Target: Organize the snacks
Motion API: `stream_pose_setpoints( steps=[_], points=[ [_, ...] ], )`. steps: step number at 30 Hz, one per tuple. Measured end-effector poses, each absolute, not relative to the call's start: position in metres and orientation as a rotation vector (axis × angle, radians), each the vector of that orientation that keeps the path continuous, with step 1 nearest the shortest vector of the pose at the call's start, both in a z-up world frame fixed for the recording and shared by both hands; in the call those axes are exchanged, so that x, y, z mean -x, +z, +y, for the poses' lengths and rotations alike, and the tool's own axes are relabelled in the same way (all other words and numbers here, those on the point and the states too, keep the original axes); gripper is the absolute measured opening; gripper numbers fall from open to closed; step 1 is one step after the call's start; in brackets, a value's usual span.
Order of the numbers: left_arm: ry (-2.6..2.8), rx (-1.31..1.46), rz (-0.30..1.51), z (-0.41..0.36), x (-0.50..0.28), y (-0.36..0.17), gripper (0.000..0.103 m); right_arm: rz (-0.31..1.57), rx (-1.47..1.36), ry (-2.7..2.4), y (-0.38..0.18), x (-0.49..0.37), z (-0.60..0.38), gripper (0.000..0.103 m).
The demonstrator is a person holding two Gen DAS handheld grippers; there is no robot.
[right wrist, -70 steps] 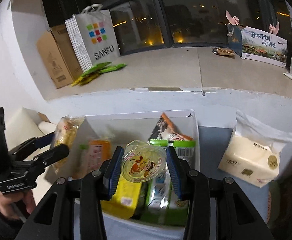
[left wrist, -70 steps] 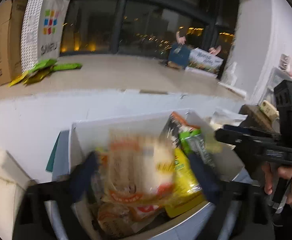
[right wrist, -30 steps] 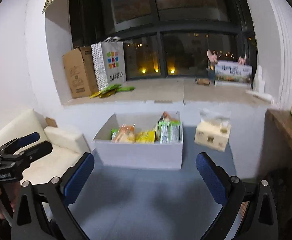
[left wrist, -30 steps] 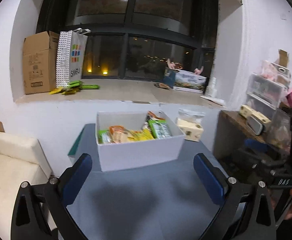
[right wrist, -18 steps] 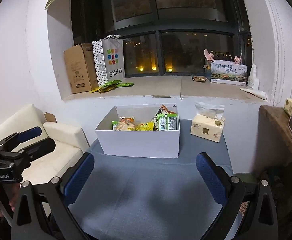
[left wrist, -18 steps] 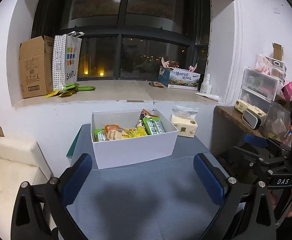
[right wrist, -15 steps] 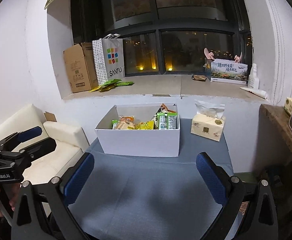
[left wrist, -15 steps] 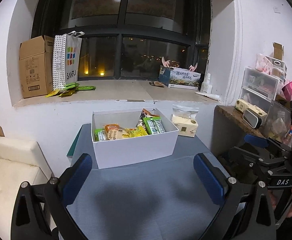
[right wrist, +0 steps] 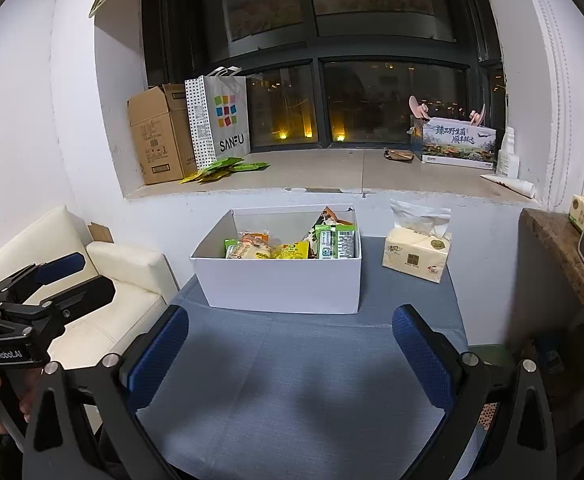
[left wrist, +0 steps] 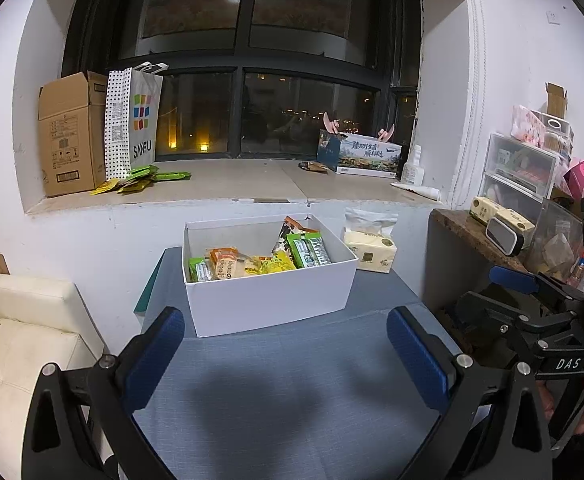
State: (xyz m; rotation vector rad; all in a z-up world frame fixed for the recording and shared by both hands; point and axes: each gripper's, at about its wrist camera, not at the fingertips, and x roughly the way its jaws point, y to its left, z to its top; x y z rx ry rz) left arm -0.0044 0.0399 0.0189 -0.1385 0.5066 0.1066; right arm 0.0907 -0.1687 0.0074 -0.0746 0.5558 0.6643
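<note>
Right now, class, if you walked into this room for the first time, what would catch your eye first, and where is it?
The white box at the far end of the blue-grey table, filled with bright snack packets. Next, the tissue pack to its right, and the SANFU bag beside a cardboard carton on the windowsill. Both grippers are open and hold nothing.

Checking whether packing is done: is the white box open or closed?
Open. The white box has no lid on it, and snack packets show over its rim in both views.
</note>
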Motion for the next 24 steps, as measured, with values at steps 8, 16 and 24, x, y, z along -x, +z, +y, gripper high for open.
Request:
stream_pose_setpoints(
  steps=[8, 16, 24],
  points=[
    [0.109, 0.138, 0.506, 0.0392, 0.0047, 0.0192, 0.103, 0.554, 0.074, 0.669, 0.0066, -0.0906, -0.1694, 0.103],
    [0.110, 0.139, 0.507, 0.0393, 0.0049, 0.0191, 0.103, 0.557, 0.074, 0.669, 0.0066, -0.0903, -0.1683, 0.103],
    [0.106, 0.139, 0.511, 0.0402, 0.0052, 0.0183, 0.103, 0.557, 0.076, 0.670, 0.0064, -0.0904, -0.1685, 0.103]
  ],
)
